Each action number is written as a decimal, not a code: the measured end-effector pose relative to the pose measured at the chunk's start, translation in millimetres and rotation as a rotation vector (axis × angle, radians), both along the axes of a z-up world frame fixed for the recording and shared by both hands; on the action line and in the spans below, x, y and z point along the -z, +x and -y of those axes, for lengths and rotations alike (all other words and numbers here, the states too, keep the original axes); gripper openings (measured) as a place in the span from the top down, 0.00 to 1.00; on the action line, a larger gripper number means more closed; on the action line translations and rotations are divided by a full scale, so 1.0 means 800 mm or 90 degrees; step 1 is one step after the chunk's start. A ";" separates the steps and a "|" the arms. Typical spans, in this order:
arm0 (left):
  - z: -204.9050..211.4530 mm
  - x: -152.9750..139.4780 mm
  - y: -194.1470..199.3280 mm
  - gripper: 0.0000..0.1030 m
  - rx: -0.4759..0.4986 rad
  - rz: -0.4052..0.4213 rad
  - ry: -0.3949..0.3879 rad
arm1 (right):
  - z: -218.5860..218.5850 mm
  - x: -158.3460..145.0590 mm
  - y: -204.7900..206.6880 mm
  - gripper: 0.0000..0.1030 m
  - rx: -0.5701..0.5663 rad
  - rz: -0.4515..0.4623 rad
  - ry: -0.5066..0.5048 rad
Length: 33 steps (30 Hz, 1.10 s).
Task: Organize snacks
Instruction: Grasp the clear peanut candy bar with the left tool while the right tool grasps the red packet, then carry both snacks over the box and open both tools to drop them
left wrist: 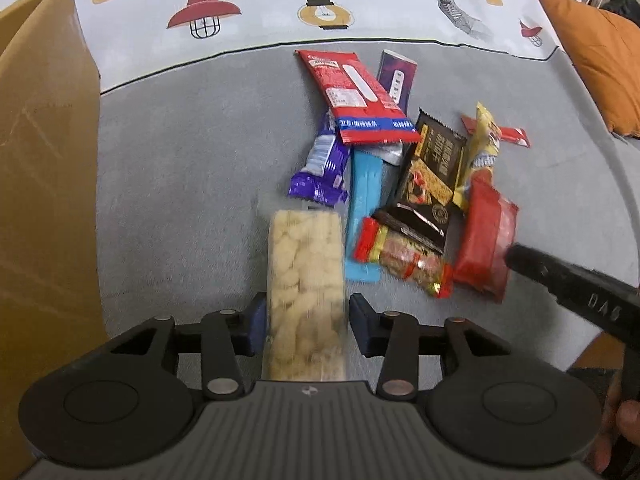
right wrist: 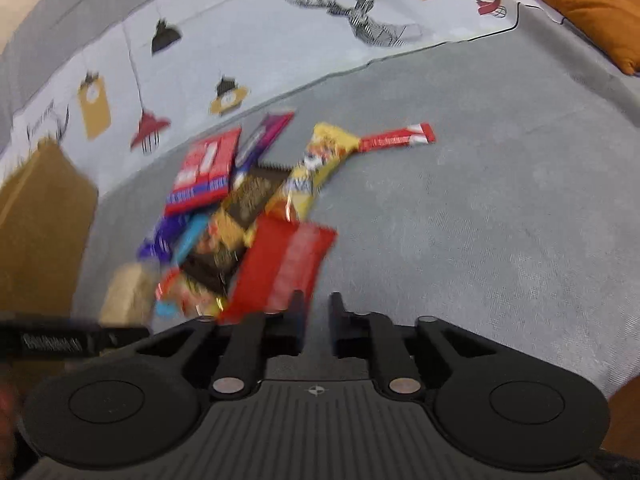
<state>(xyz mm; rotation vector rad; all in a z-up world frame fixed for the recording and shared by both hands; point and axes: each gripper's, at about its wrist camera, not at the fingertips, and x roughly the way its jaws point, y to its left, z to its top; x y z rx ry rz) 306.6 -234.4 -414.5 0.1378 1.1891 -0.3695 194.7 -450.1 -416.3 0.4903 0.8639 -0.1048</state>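
My left gripper [left wrist: 307, 320] is shut on a clear packet of pale puffed snacks [left wrist: 306, 280], which sticks out forward between the blue pads and is blurred. Just beyond it, a pile of snacks lies on the grey sofa seat [left wrist: 180, 160]: a large red packet [left wrist: 356, 96], a purple bar [left wrist: 324, 164], a blue bar [left wrist: 364, 200], a black packet [left wrist: 432, 168], a yellow packet [left wrist: 484, 140] and a red packet [right wrist: 284, 264]. My right gripper [right wrist: 318, 314] is open with nothing between its fingers. Its left finger stands right beside the red packet's near edge.
A brown cardboard box [left wrist: 44, 140] stands at the left. An orange cushion [left wrist: 600, 60] lies at the far right. A white cloth printed with lamps and a deer [left wrist: 240, 20] covers the sofa back. A thin red stick packet [right wrist: 396, 138] lies apart, right of the pile.
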 end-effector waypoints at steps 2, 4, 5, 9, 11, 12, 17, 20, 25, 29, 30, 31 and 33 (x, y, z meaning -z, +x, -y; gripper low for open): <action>0.004 0.000 0.004 0.54 -0.005 0.004 0.011 | -0.005 0.000 0.013 0.24 0.002 0.008 0.010; 0.006 0.002 0.007 0.54 -0.008 0.007 0.019 | -0.020 0.001 0.028 0.24 -0.022 0.004 -0.001; 0.006 0.002 0.008 0.54 -0.009 0.011 0.023 | -0.030 0.006 0.035 0.23 -0.041 -0.010 -0.019; 0.005 0.001 0.006 0.60 -0.006 0.021 0.028 | -0.045 0.005 0.041 0.40 -0.059 -0.029 -0.110; 0.004 -0.001 0.004 0.60 -0.004 0.012 0.021 | -0.033 0.003 0.039 0.56 -0.044 -0.030 -0.098; 0.003 -0.003 0.002 0.60 -0.001 0.008 0.017 | -0.028 0.002 0.037 0.56 -0.035 -0.030 -0.082; 0.006 -0.024 -0.014 0.60 0.012 0.014 0.022 | -0.025 -0.014 0.029 0.57 -0.020 -0.011 -0.085; 0.006 -0.047 -0.025 0.60 0.020 0.030 0.014 | -0.026 -0.029 0.019 0.57 -0.027 0.021 -0.096; -0.002 -0.093 -0.044 0.60 0.021 0.068 -0.005 | -0.018 -0.053 -0.004 0.57 -0.020 0.043 -0.112; -0.013 -0.131 -0.053 0.60 0.004 0.100 -0.025 | -0.025 -0.086 -0.023 0.57 -0.005 0.057 -0.131; -0.017 -0.143 -0.056 0.60 0.001 0.110 -0.031 | -0.029 -0.098 -0.028 0.57 -0.005 0.066 -0.133; -0.022 -0.155 -0.061 0.60 0.001 0.122 -0.036 | -0.035 -0.112 -0.033 0.57 -0.006 0.077 -0.135; -0.030 -0.180 -0.073 0.60 0.003 0.153 -0.040 | -0.049 -0.141 -0.044 0.57 -0.011 0.103 -0.135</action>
